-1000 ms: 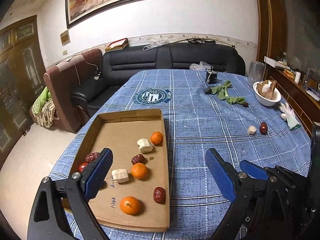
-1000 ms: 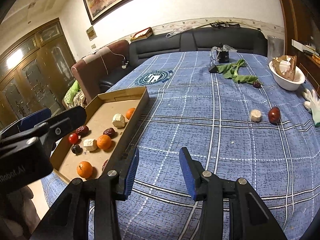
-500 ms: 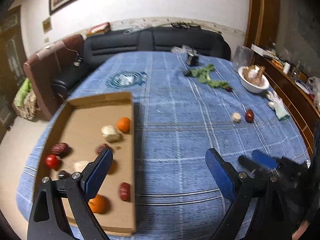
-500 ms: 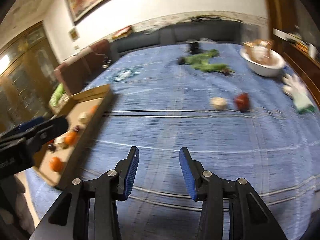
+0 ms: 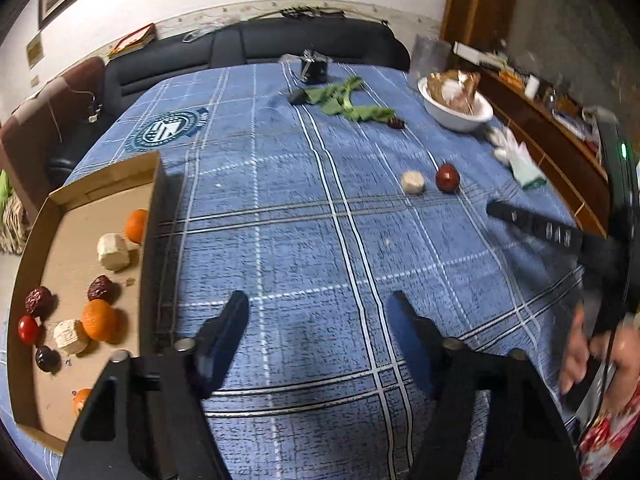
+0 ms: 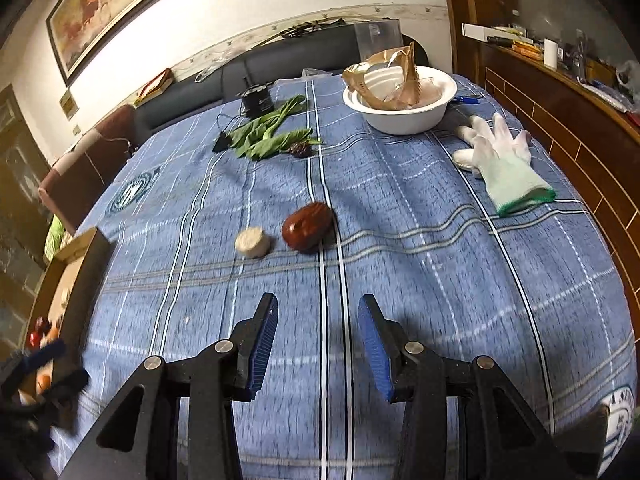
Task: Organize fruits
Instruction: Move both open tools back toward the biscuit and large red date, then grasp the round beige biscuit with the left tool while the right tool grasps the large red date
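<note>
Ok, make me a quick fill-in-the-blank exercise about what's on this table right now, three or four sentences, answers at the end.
1. The red date lies on the blue cloth just to the right of a pale, round ____.
2. The right tongs are ____, with nothing between the pads.
3. The oranges sit inside the shallow cardboard ____.
4. The crumpled brown bag rests in a white ____.

Missing words: chunk; open; tray; bowl
</note>
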Tool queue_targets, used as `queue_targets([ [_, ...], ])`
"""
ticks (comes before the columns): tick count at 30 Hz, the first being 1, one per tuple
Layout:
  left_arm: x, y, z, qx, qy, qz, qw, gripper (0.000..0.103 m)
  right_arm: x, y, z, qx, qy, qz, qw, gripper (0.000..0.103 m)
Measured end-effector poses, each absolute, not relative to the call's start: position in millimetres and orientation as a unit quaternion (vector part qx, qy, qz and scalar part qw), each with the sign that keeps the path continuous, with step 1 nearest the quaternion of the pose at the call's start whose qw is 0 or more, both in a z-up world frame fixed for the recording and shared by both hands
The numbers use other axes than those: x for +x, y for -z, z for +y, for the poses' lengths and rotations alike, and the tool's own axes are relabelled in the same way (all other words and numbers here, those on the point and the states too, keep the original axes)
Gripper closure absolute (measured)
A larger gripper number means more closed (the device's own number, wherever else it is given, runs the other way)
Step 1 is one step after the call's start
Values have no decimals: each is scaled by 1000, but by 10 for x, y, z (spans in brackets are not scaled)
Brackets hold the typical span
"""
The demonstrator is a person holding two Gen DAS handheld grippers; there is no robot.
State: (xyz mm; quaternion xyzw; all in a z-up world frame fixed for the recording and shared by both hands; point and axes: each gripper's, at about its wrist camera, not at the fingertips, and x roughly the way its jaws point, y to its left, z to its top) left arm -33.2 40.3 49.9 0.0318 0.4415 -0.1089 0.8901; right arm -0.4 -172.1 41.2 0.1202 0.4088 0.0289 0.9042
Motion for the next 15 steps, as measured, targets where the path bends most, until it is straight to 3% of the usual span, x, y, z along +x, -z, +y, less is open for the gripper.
queue_targets([
  [15,-80,-444,165,63,109,442,888,36,431,-383,-1729,136,-34,414,899,57],
])
